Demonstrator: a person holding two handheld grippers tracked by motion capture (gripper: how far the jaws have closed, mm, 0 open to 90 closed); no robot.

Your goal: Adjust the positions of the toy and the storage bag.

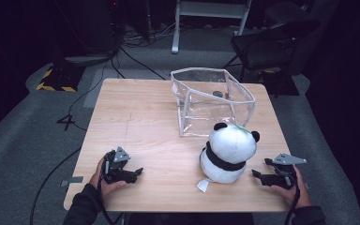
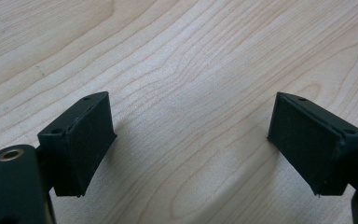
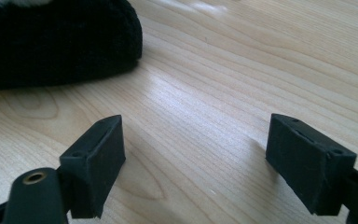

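panda (image 1: 228, 152) faces away, front hidden; small dark item in clear bag (image 1: 212, 100) behind it unclear. left gripper (image 1: 133, 173) and right gripper (image 1: 258, 174) flank panda, fingers spread, empty.

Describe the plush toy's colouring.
The panda plush is white with black ears and a black band across its body, best seen in the high view.

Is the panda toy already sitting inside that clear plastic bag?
No, the panda toy sits on the table just in front of the clear bag, outside it.
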